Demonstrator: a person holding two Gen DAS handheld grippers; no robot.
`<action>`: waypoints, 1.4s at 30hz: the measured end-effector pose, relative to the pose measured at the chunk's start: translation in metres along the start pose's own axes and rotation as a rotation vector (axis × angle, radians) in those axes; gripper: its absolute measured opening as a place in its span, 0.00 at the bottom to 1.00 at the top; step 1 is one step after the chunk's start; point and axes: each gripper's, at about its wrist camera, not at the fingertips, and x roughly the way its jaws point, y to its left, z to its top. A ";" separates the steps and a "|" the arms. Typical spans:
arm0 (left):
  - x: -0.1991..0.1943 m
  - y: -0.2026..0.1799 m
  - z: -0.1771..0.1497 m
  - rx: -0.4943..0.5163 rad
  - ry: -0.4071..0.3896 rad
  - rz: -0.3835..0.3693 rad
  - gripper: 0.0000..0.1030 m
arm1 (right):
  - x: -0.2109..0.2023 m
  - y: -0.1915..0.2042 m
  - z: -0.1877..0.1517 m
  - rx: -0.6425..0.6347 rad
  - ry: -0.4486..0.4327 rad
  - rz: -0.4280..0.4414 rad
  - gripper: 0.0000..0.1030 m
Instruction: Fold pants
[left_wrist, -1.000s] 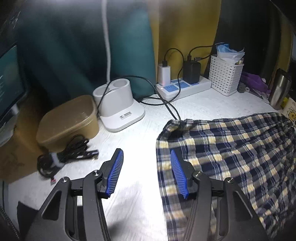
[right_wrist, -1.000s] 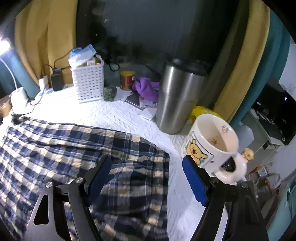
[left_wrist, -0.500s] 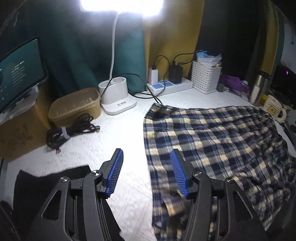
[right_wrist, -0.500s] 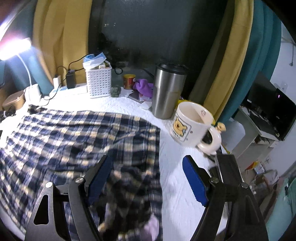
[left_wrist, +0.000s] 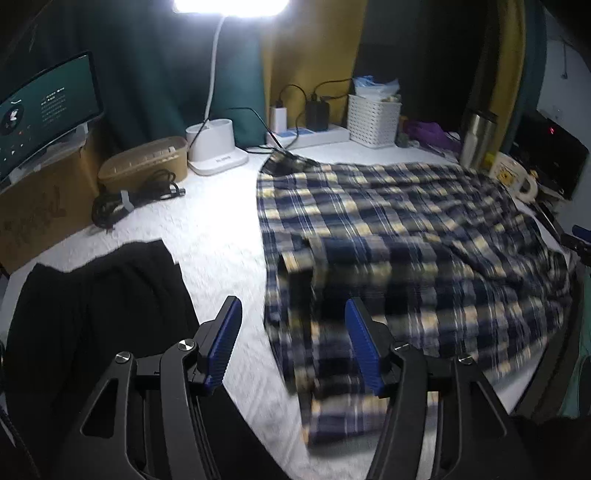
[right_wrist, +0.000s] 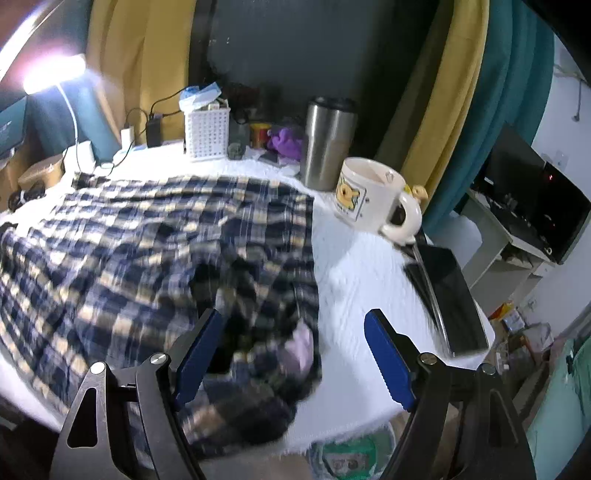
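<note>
Plaid pants (left_wrist: 406, 229) spread across white table cover (left_wrist: 221, 236), long axis 9 to 3 o'clock. Left gripper (left_wrist: 293, 347) just widened, empty, near hem at 1 o'clock. Right gripper (right_wrist: 291, 356) gaping, empty, bunched end at 11 o'clock. Mug (right_wrist: 365, 195) at 1 o'clock.

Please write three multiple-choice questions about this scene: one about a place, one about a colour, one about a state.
1. Where is the cartoon mug?
A. beside the steel tumbler
B. inside the white basket
C. on the black cloth

2. What colour are the pants?
A. plain red
B. navy and cream plaid
C. green

3. The right gripper is:
A. shut on the pants
B. shut on the mug
C. open

Answers: 1 A, they stand side by side; 2 B, checks are visible; 3 C, its fingers stand apart, pressing on nothing.
</note>
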 end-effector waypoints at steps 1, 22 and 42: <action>-0.002 -0.002 -0.004 0.003 0.000 -0.006 0.57 | -0.001 0.000 -0.004 0.000 0.004 0.000 0.78; 0.010 -0.029 -0.049 0.091 0.113 -0.023 0.70 | -0.012 -0.019 -0.054 -0.035 -0.046 0.097 0.78; -0.038 -0.043 -0.036 0.118 -0.001 -0.064 0.03 | 0.003 -0.032 -0.030 0.038 0.012 0.091 0.00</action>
